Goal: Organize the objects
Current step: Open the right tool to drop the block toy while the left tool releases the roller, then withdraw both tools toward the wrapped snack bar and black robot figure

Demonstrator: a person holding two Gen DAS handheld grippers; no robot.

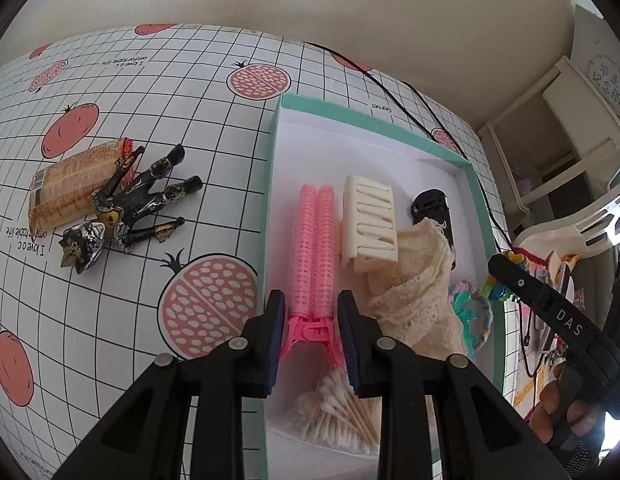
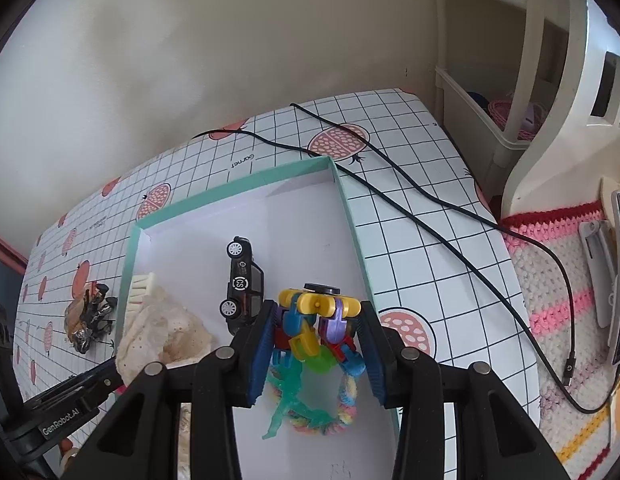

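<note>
A white box with a teal rim (image 1: 270,184) (image 2: 230,194) lies on the fruit-print tablecloth. My left gripper (image 1: 311,320) is shut on the hinge end of a pink hair roller clip (image 1: 313,240), which lies along the box's left side. My right gripper (image 2: 315,324) is shut on a colourful plastic block toy (image 2: 317,312), held just above the box's right part. Below it lie a rainbow hair tie (image 2: 345,404) and a translucent teal figure (image 2: 290,396). Also in the box are a cream claw clip (image 1: 369,216), a black toy car (image 2: 244,280), a cream crocheted cloth (image 1: 413,292) and cotton swabs (image 1: 337,412).
On the cloth left of the box lie a black-and-silver toy figure (image 1: 130,204) and a snack packet (image 1: 66,188). A black cable (image 2: 429,196) runs past the box's far right corner. A crocheted mat (image 2: 569,312) and white furniture (image 2: 549,120) stand to the right.
</note>
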